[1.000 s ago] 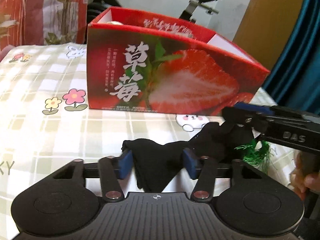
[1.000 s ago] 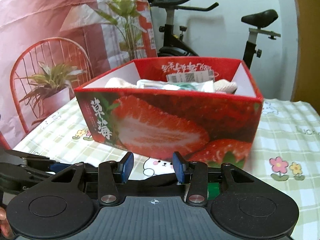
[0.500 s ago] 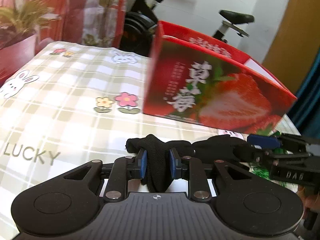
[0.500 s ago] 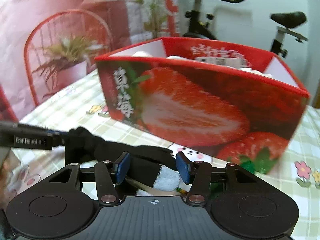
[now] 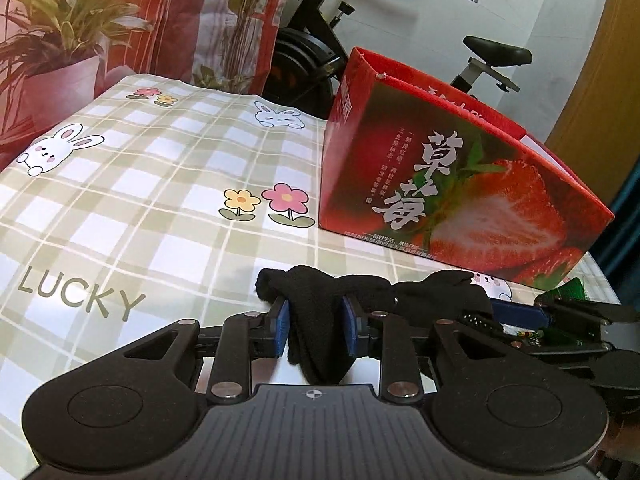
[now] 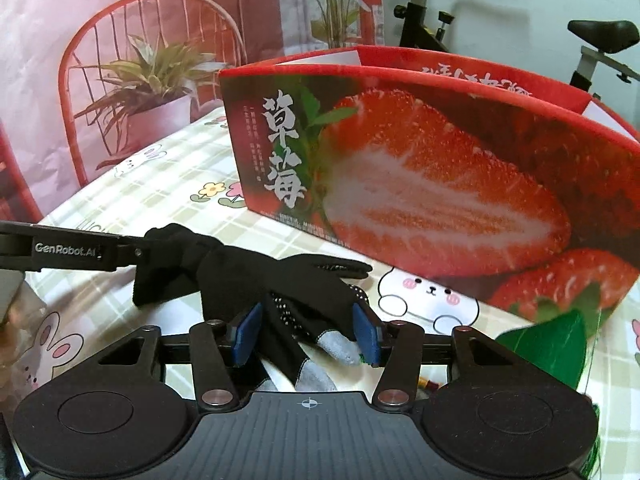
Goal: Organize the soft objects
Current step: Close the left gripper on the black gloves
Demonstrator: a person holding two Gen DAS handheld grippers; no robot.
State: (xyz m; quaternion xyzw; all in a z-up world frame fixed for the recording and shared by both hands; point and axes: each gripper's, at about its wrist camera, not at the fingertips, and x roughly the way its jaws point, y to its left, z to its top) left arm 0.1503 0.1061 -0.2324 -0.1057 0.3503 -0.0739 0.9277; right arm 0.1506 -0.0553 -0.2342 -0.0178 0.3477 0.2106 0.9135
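Observation:
A black knit glove [image 5: 360, 286] lies stretched on the checked tablecloth in front of the red strawberry box [image 5: 460, 184]. My left gripper [image 5: 314, 328] has its blue pads against the bunched cuff end, and its jaws are opening slightly. In the right wrist view the left gripper [image 6: 136, 252] reaches in from the left onto that cuff. The glove [image 6: 248, 272] has dotted, grey-tipped fingers lying between the pads of my right gripper [image 6: 306, 334], which stand apart on either side of them. The right gripper [image 5: 520, 314] shows at the right edge of the left wrist view.
The strawberry box [image 6: 400, 184] stands open-topped just behind the glove. A green item [image 6: 552, 344] lies on the cloth at the right, near the box corner. An exercise bike [image 5: 312, 52] stands beyond the table, and a plant-print backdrop hangs at the far left.
The left jaws closed in on the glove's cuff, and the left gripper swung left. The right gripper came lower over the glove's fingers, which now lie between its pads.

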